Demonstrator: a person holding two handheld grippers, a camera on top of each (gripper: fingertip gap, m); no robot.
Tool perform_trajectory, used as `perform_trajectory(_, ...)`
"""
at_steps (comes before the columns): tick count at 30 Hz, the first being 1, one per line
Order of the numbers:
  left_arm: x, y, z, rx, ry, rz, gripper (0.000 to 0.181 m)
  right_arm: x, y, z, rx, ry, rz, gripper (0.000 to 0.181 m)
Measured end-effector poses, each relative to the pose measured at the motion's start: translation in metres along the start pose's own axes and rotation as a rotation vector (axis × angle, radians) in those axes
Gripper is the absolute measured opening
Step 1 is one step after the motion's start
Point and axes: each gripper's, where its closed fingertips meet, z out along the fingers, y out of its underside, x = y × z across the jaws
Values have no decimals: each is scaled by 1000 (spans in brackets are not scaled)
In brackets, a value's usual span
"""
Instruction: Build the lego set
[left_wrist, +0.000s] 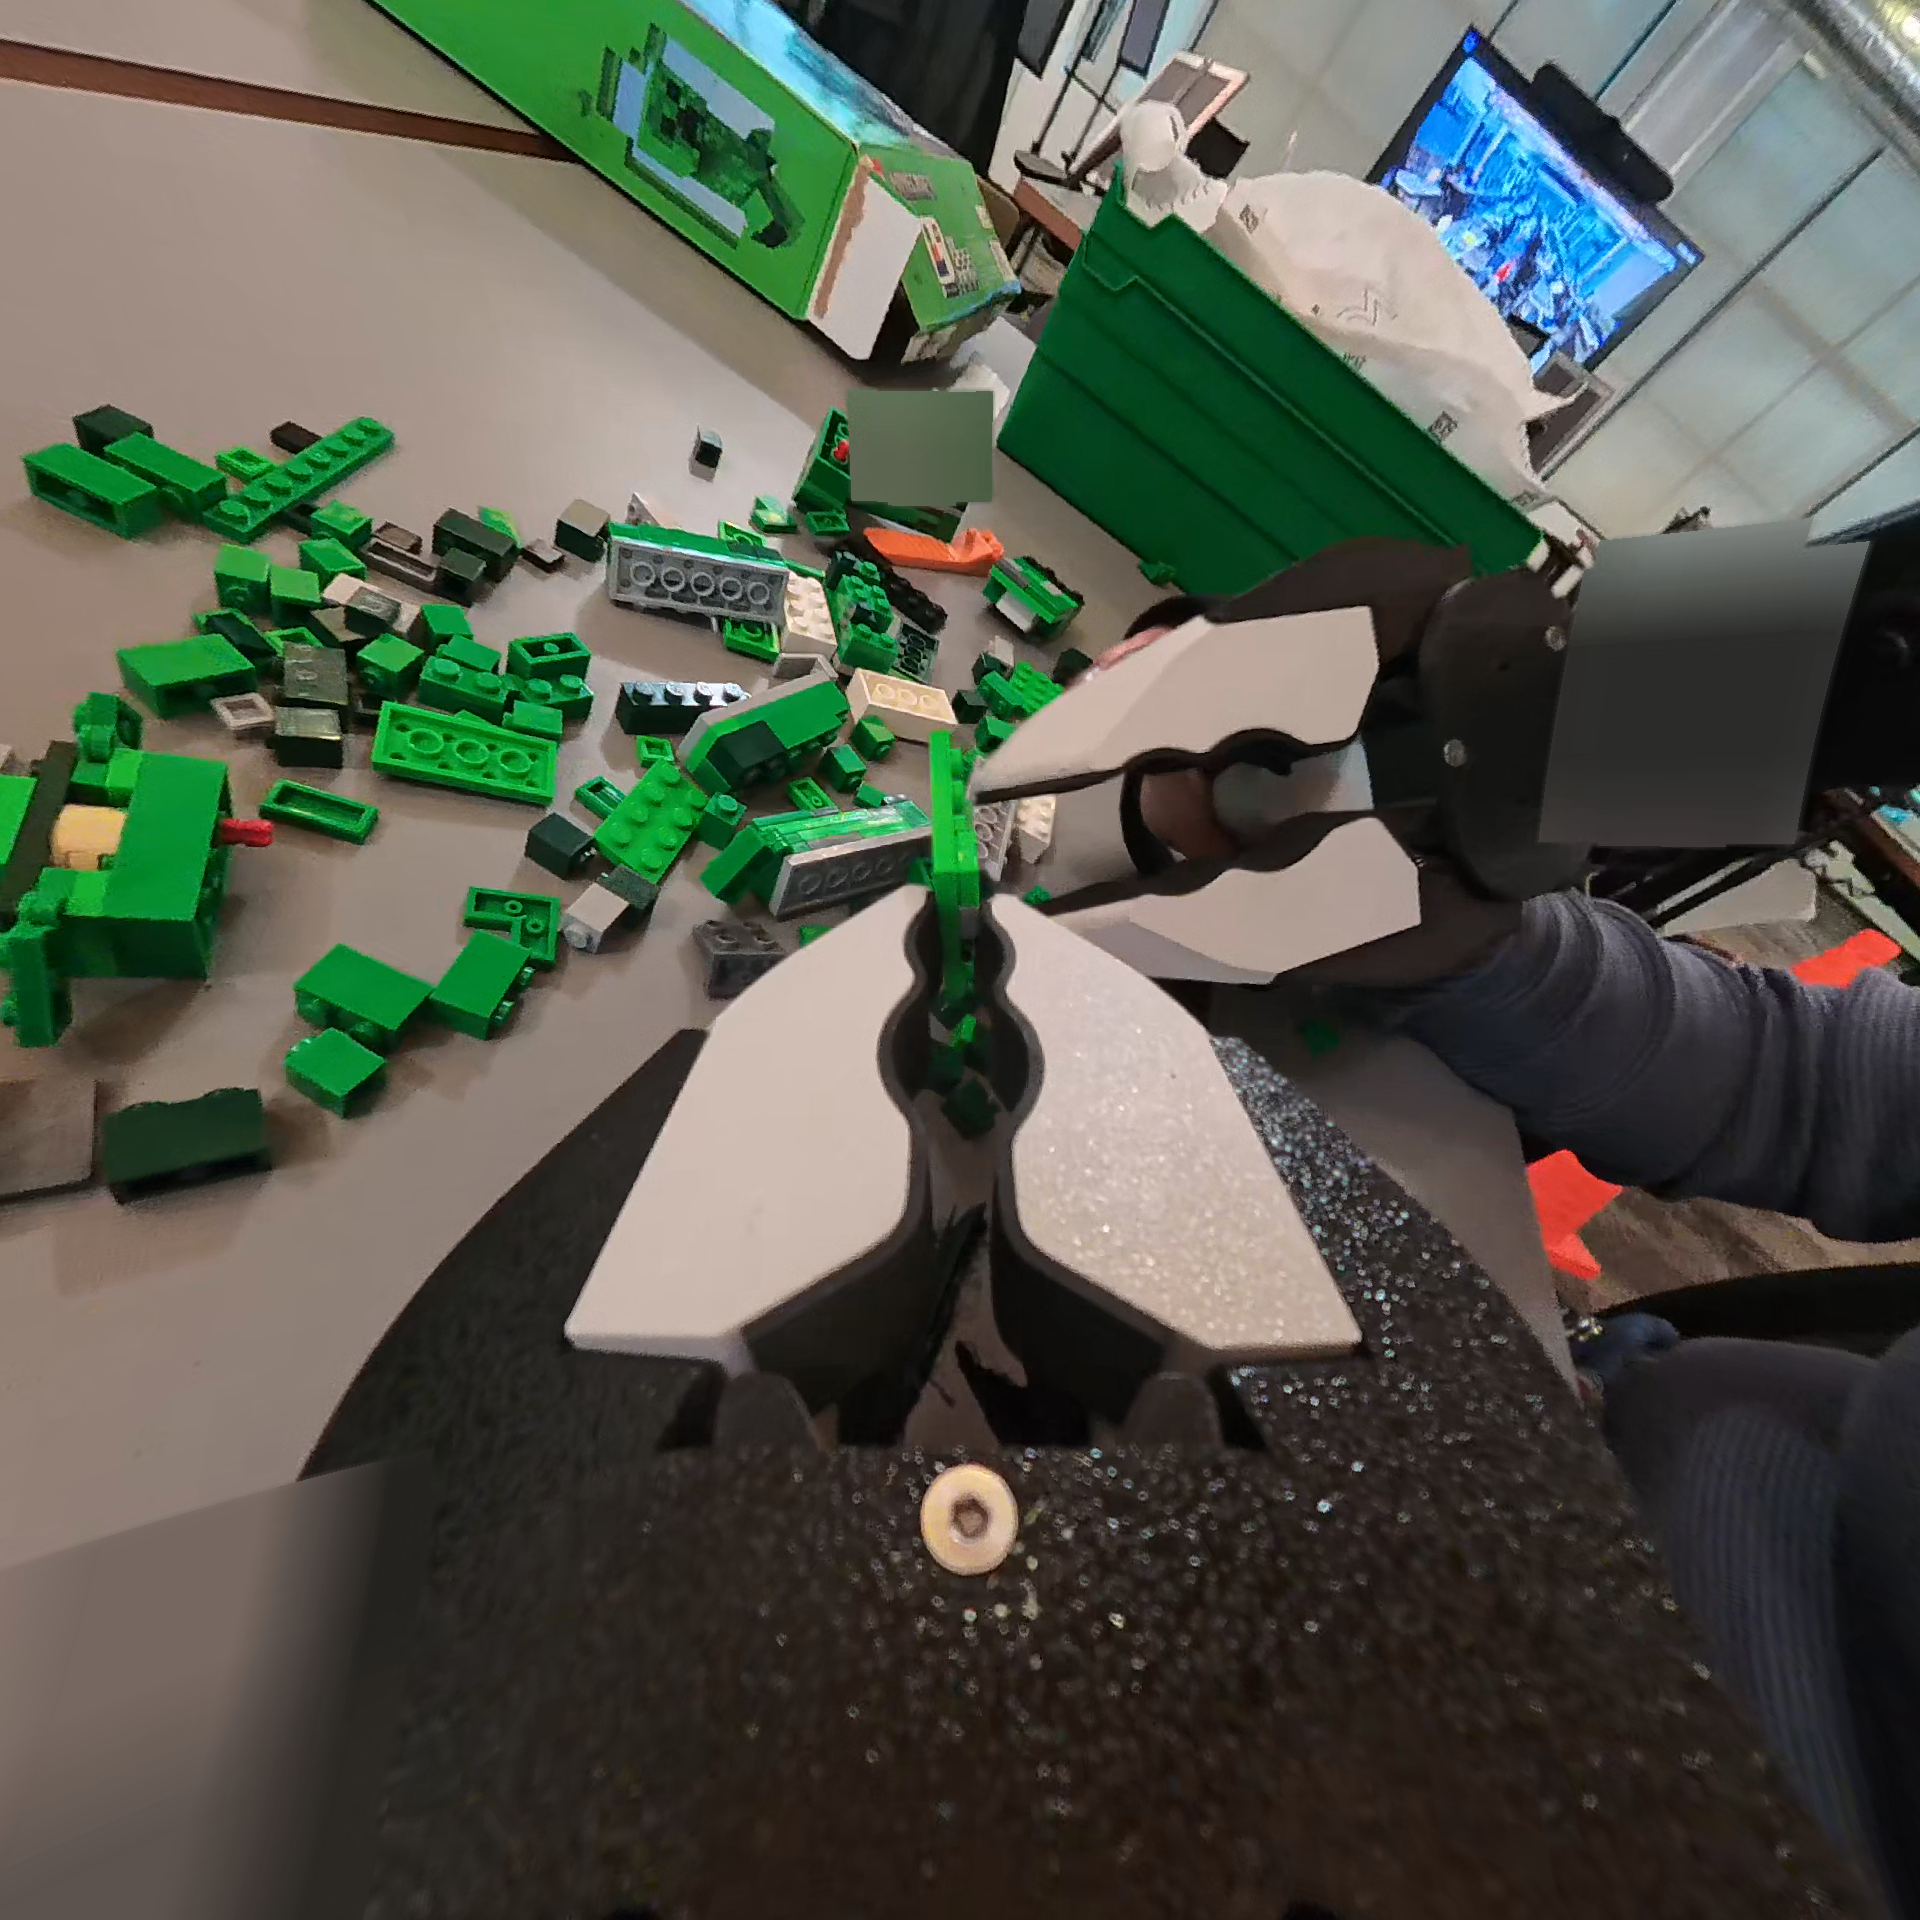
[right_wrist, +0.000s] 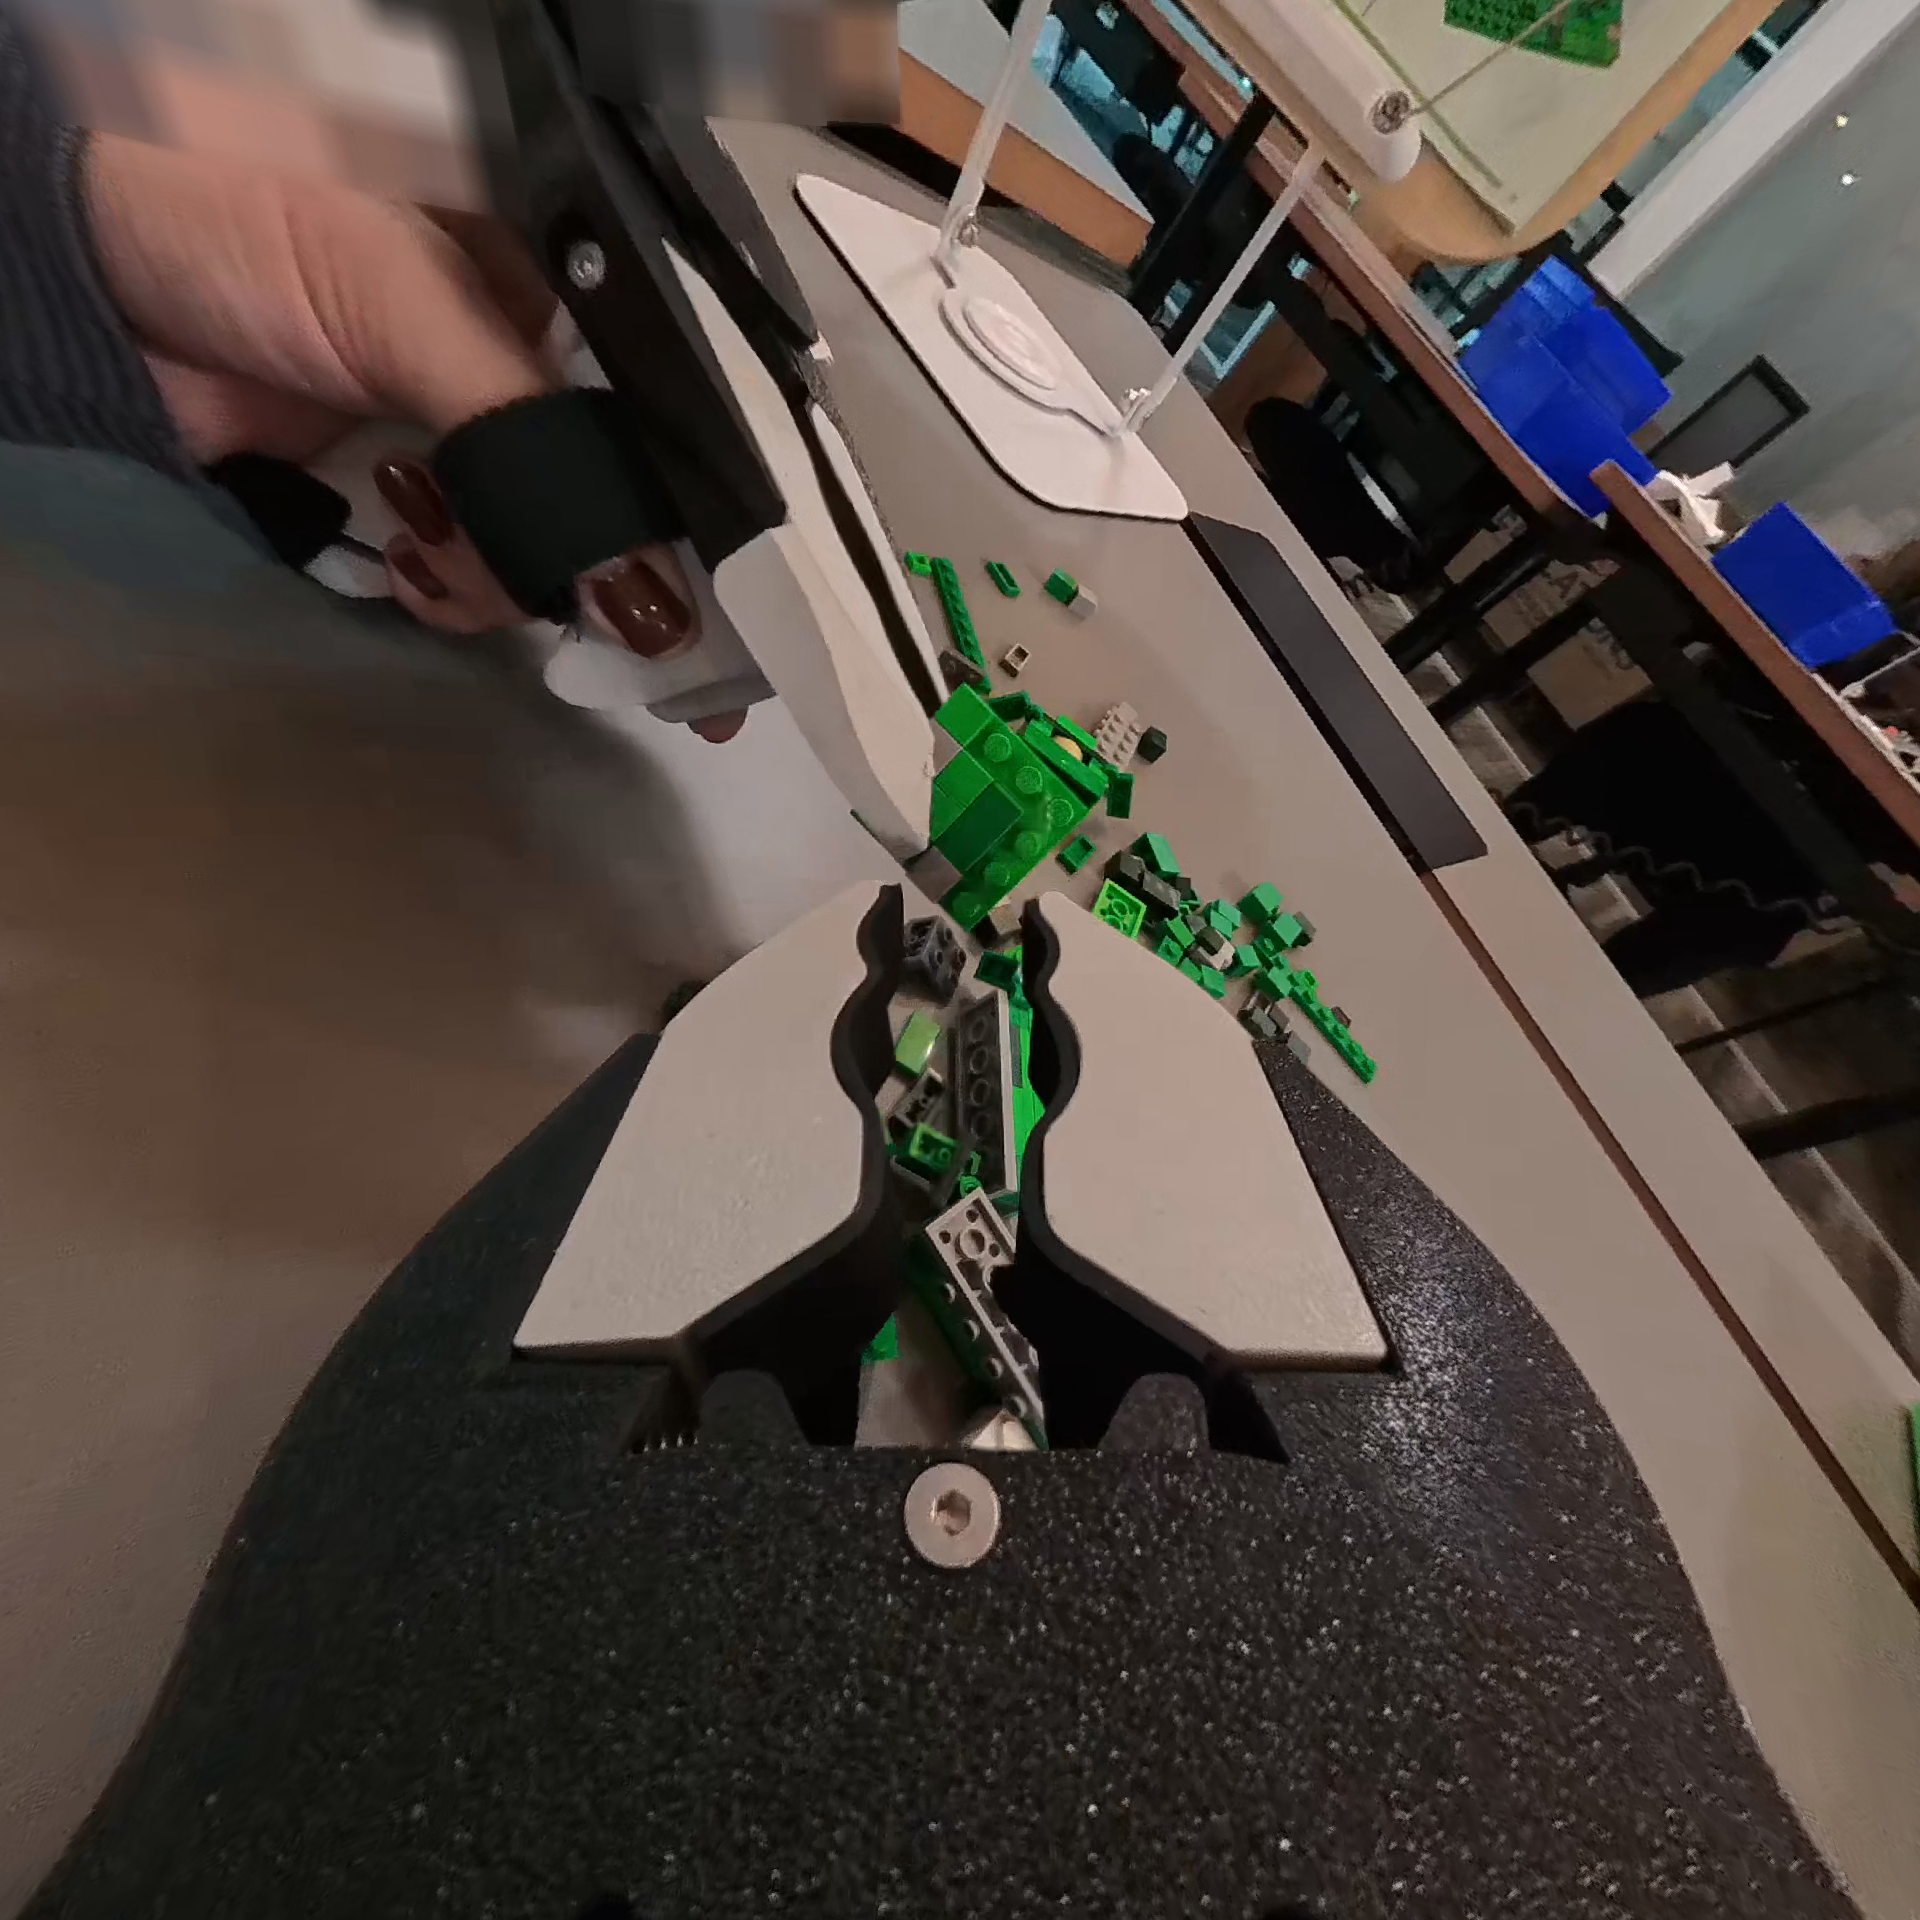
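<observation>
Left wrist view: left gripper (left_wrist: 958, 904) pinched tight on a thin green plate (left_wrist: 953, 821), long axis upright, sticking out past the tips. Right gripper (left_wrist: 982, 795) reaches in from the right, tips just beside the plate's upper end, gap narrow.

Right wrist view: right gripper (right_wrist: 961, 909) slightly parted, holding nothing; green assembly (right_wrist: 1003, 805) just ahead, loose bricks (right_wrist: 1236, 935) beyond on the table (right_wrist: 1455, 1091).

We hold the left grey-padded two-finger gripper (left_wrist: 957, 914) pinched closed; the right grey-padded gripper (right_wrist: 961, 914) stands slightly parted.
</observation>
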Motion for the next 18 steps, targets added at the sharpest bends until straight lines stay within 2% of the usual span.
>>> perform_trajectory(4,7,4,2,-30,43,23,6,-2,0,2,-5,-7,-8,31)
perform_trajectory(8,22,5,1,-34,155,32,6,-10,-4,2,11,-58,-4,43)
perform_trajectory(13,42,9,-6,-73,295,138,6,-20,-13,-12,113,-245,136,38)
perform_trajectory(18,48,22,-10,-151,313,272,6,-37,-13,-21,139,-420,204,27)
